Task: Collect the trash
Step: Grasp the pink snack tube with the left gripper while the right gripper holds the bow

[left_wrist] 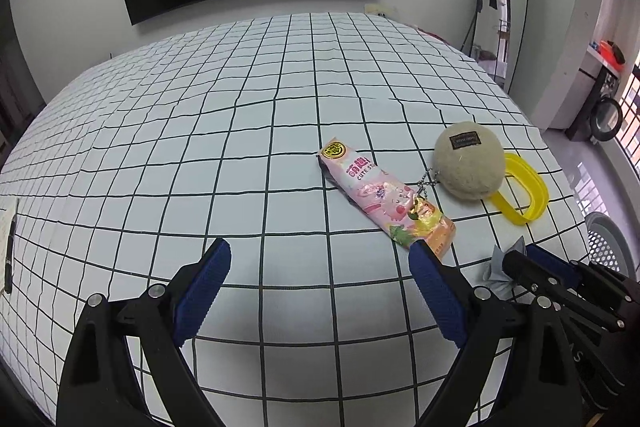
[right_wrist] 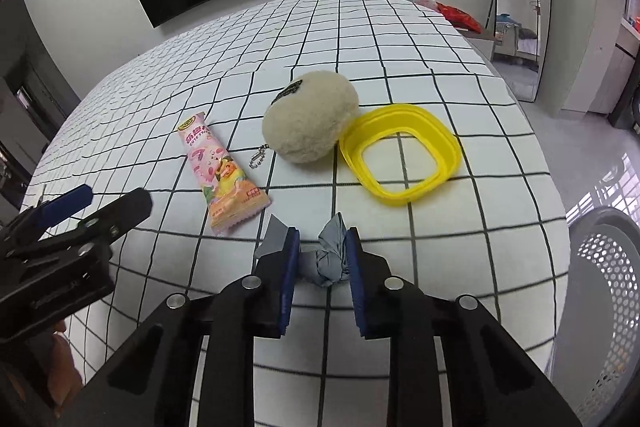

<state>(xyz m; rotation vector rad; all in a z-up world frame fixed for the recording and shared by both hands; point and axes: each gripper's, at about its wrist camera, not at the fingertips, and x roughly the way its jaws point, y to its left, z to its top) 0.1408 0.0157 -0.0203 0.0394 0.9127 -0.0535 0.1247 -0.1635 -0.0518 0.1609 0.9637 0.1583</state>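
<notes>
A crumpled grey scrap (right_wrist: 326, 261) lies on the checked tablecloth (right_wrist: 440, 247), and my right gripper (right_wrist: 323, 239) is shut on it, a blue pad pressing each side. The left wrist view shows the same scrap (left_wrist: 498, 269) poking out beside the right gripper (left_wrist: 532, 261). A pink snack wrapper (left_wrist: 384, 199) (right_wrist: 222, 175) lies flat just ahead. My left gripper (left_wrist: 320, 249) stands open above the cloth with nothing between its fingers; its right fingertip is close to the wrapper's near end. From the right wrist view the left gripper (right_wrist: 114, 197) shows at the left edge.
A beige plush ball with a bead chain (right_wrist: 310, 117) (left_wrist: 470, 159) rests against a yellow plastic ring frame (right_wrist: 400, 155) (left_wrist: 528, 195). A grey perforated basket (right_wrist: 608, 267) (left_wrist: 608, 239) stands off the table's right edge. A dark screen and a mirror are on the far wall.
</notes>
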